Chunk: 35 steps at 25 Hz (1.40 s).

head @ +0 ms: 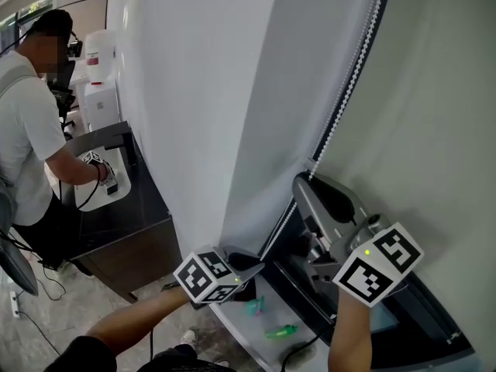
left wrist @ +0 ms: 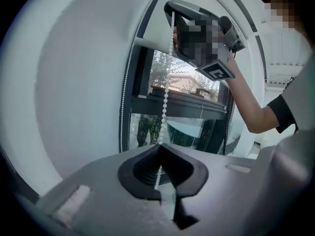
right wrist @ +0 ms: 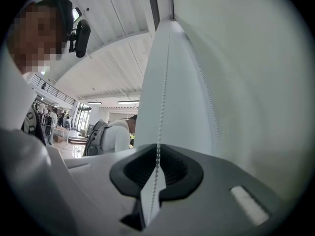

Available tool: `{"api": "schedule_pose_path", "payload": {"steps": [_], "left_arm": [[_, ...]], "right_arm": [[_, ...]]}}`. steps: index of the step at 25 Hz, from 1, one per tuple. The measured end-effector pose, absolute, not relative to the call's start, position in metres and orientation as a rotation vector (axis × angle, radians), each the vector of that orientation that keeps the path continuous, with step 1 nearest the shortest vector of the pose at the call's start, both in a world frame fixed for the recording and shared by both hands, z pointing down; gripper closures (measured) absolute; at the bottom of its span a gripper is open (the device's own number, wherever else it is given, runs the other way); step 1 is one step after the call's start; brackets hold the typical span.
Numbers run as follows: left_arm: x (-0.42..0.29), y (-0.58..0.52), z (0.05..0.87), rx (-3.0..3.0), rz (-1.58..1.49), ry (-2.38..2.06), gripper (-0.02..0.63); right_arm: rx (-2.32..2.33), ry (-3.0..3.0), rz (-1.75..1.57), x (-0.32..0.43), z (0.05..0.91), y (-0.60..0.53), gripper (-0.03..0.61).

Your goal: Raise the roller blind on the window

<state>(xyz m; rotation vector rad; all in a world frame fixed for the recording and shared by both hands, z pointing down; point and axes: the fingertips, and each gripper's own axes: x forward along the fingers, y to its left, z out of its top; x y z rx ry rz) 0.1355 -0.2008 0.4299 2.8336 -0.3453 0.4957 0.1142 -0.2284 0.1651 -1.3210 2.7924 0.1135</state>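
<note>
Blind: the pale grey-white fabric roller blind (head: 434, 115) hangs flat over the window on the right. Its sheet runs straight up and down. I can't pick out its bottom edge cleanly from here.
Chain: the white plastic bead chain (head: 349, 76) hangs just beside the blind's left edge, with its long axis vertical. In the head view it slants from top right down to lower left.
Strands: two strands run side by side. One lies against the dark window frame (left wrist: 142, 73); the other stands clear of it and is pulled into a straight line between the two grippers.
Right gripper: the grey right gripper (right wrist: 158, 145) is the upper one. Its jaws are pinched onto the chain, which passes through the notch between the tips.
Left gripper: the grey left gripper (left wrist: 158, 146) is on the same strand below the right one, well apart from it. Its jaws are clamped on the chain too.
Window: the lower glass pane (left wrist: 184, 82) is uncovered and shows trees and a roof outside.
Sill: two small green objects (head: 280, 332) lie on the white sill (head: 240, 324); what they are I can't tell.
Room: a white pillar (head: 194, 91) stands left of the window. Beyond it a bystander in a white T-shirt (head: 27, 130) leans at a dark counter (head: 124, 215).
</note>
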Motion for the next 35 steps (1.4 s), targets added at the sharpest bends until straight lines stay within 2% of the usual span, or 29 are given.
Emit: {"api": "schedule_pose_path", "payload": {"steps": [8, 9, 11, 15, 18, 22, 25, 31, 35], "left_arm": [[0.125, -0.202, 0.432, 2.865, 0.505, -0.367, 0.600], [0.124, -0.200, 0.423, 2.869, 0.459, -0.378, 0.597], [0.120, -0.196, 0.392, 2.868, 0.297, -0.372, 0.526], [0.105, -0.201, 0.310, 2.885, -0.026, -0.402, 0.525], [0.097, -0.210, 0.267, 2.918, -0.134, -0.465, 0.525], [0.101, -0.220, 0.235, 2.967, -0.171, -0.536, 0.523], [0.115, -0.220, 0.224, 3.013, -0.149, -0.545, 0.476], [0.136, -0.214, 0.211, 3.067, -0.150, -0.429, 0.478], [0.135, -0.214, 0.203, 3.099, -0.160, -0.430, 0.510]], "right_arm": [[-1.342, 2.761, 0.200, 0.113, 0.174, -0.234, 0.558], [-1.343, 2.756, 0.202, 0.115, 0.174, -0.232, 0.559], [-1.348, 2.754, 0.205, 0.119, 0.176, -0.229, 0.559], [-1.385, 2.797, 0.174, 0.125, 0.208, -0.227, 0.558], [-1.394, 2.842, 0.107, 0.125, 0.246, -0.225, 0.558], [-1.426, 2.854, 0.068, 0.121, 0.287, -0.217, 0.559], [-1.439, 2.857, 0.032, 0.119, 0.308, -0.212, 0.559], [-1.484, 2.904, 0.005, 0.114, 0.338, -0.210, 0.558], [-1.524, 2.941, -0.086, 0.116, 0.371, -0.207, 0.558]]}}
